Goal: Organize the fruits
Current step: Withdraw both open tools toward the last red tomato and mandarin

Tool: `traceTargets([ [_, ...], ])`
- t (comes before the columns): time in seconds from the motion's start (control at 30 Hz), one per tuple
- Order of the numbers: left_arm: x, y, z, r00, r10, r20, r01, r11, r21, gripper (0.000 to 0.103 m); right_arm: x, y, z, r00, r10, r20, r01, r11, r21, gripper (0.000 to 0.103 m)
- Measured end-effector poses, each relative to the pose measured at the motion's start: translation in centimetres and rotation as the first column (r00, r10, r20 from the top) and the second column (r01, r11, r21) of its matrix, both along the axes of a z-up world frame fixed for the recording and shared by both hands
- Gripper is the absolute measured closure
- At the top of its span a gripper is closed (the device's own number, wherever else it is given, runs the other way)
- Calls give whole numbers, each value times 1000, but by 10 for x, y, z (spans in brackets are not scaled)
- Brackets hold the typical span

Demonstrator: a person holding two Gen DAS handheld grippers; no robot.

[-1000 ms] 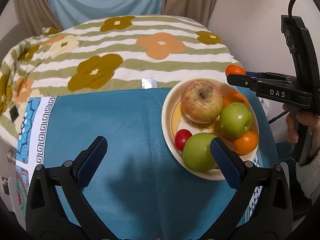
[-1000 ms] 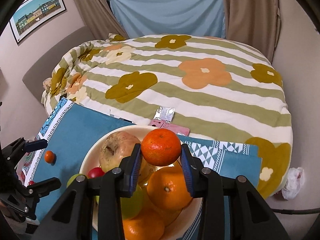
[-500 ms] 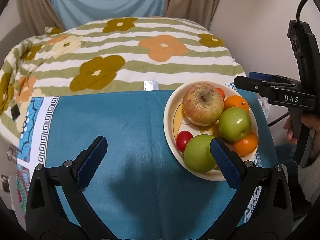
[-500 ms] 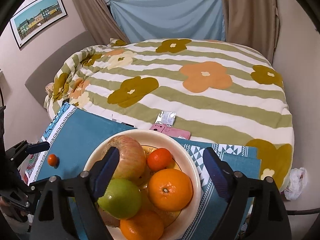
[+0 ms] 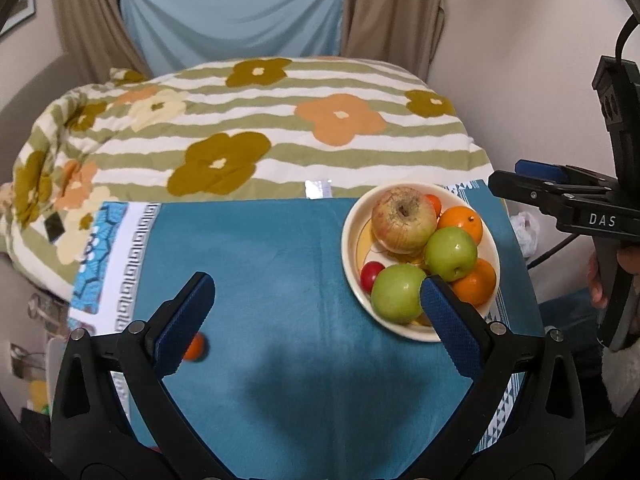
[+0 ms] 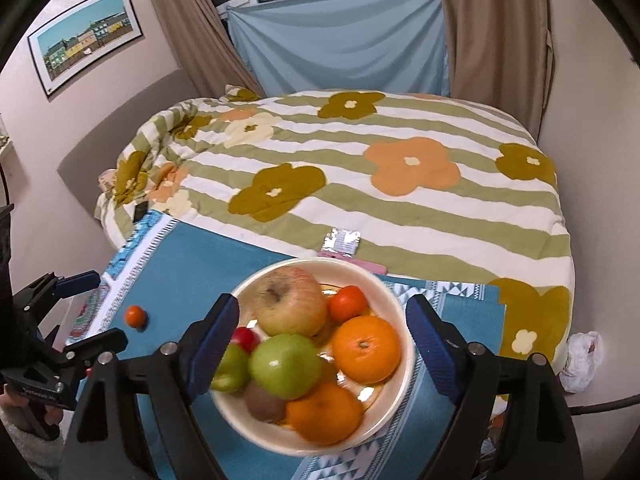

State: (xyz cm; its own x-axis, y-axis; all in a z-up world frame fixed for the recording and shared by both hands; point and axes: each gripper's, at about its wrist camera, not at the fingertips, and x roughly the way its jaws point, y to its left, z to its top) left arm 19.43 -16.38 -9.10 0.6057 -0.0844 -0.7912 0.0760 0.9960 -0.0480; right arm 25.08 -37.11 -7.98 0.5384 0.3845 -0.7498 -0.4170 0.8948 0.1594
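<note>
Right hand-held gripper (image 6: 322, 338) had dropped the small round mandarin (image 6: 348, 303) into the cream ceramic bowl (image 6: 404, 308); jaws stood apart, empty. One stray left.

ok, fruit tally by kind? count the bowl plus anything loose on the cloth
Green apples: 2
Red-yellow apple: 1
Oranges in the bowl: 3
Small orange loose on the cloth: 1
Small red fruit: 1
Brown kiwi-like fruit: 1
Total: 9

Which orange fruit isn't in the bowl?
The small mandarin lying alone on the blue cloth, left of the bowl; the other three sit inside it.
</note>
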Motion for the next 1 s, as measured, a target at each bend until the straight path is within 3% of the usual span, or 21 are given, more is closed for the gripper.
traceTargets([
  [0.37, -77, 57, 38, 996, 76, 47, -77, 997, 13, 0, -62, 55, 34, 999, 31, 26, -32, 999, 30, 19],
  [0.4, -83, 65, 39, 995, 92, 48, -92, 996, 12, 0, -66, 62, 33, 999, 37, 25, -38, 999, 25, 13],
  [0.43, -89, 72, 39, 993, 106, 48, -107, 994, 9, 0, -70, 66, 32, 999, 42, 26, -43, 999, 22, 0],
  [0.77, -141, 137, 11, 965, 262, -1, -262, 965, -16, 0, -97, 117, 8, 993, 118, -18, -119, 993, -28, 0],
  [1.0, -160, 160, -26, 913, 404, -56, -406, 914, -19, 0, -89, 150, -18, 979, 198, -40, -200, 978, -64, 0],
])
